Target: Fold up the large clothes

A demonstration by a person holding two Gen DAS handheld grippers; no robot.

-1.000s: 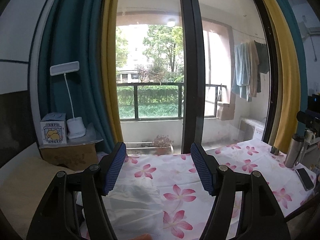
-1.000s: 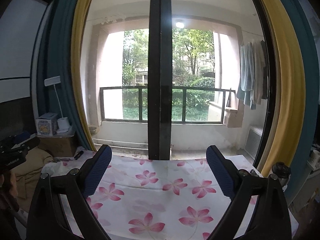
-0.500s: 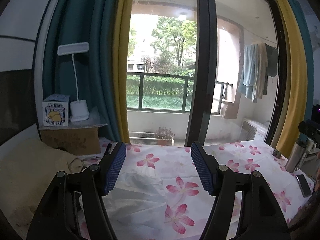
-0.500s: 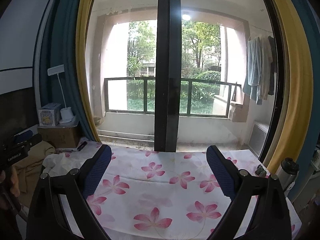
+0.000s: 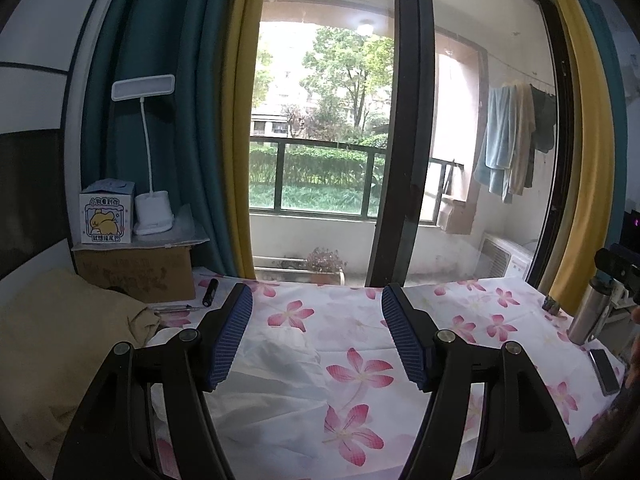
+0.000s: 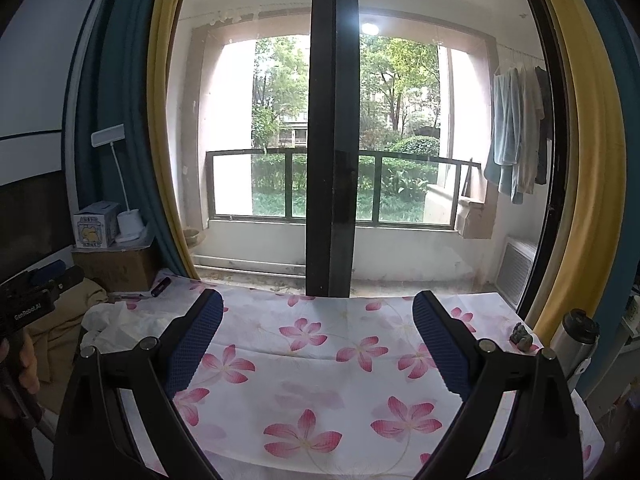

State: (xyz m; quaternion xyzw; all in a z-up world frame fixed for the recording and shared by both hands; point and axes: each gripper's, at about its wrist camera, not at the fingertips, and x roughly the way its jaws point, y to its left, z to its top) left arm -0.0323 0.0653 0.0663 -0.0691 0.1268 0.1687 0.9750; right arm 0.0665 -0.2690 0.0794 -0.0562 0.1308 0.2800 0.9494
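A crumpled white garment (image 5: 276,384) lies on the left part of a table covered with a white cloth with pink flowers (image 5: 480,320). My left gripper (image 5: 316,338) is open and empty, held above the garment without touching it. In the right wrist view the garment (image 6: 120,322) shows as a heap at the table's left end. My right gripper (image 6: 318,344) is open and empty above the middle of the flowered cloth (image 6: 320,364), to the right of the garment. The left gripper's body (image 6: 24,304) shows at that view's left edge.
A tan cloth (image 5: 52,344) lies at the left, beside a cardboard box (image 5: 136,276) bearing a small carton and a white lamp (image 5: 152,216). A black marker (image 5: 210,292) lies near the box. A steel flask (image 5: 588,312) and a phone (image 5: 604,372) stand at the right edge. A glass door is behind the table.
Both grippers have tilted or risen a little, so more of the table shows. The left view has swung left, bringing the tan cloth and the box further in. Both stay open.
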